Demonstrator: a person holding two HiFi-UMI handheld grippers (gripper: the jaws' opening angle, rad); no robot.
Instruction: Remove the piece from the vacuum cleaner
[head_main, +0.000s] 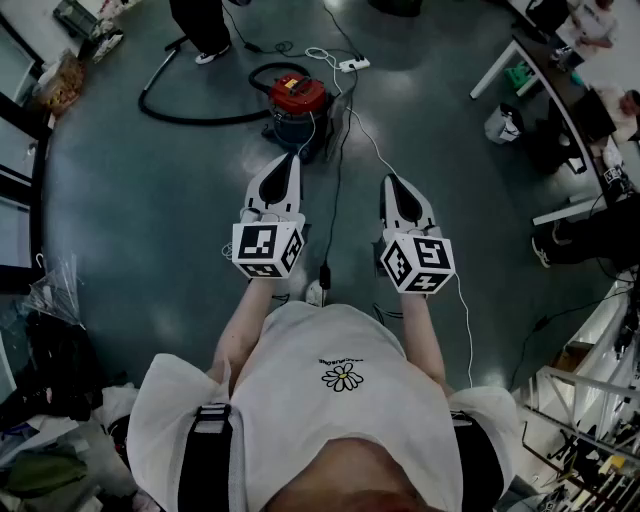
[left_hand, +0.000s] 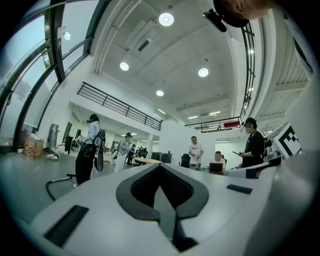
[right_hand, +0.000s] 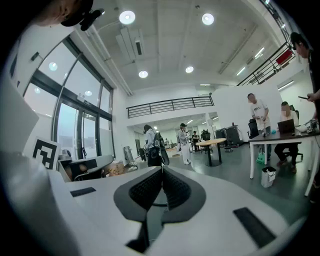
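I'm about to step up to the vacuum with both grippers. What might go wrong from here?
1. Tripping: a black cable and a white cable cross the floor between you and the vacuum cleaner.
2. The left gripper and right gripper both have their jaws together and hold nothing; reaching in like that would likely only nudge the vacuum cleaner.
3. The black hose runs close to a bystander; tugging might drag it into them.
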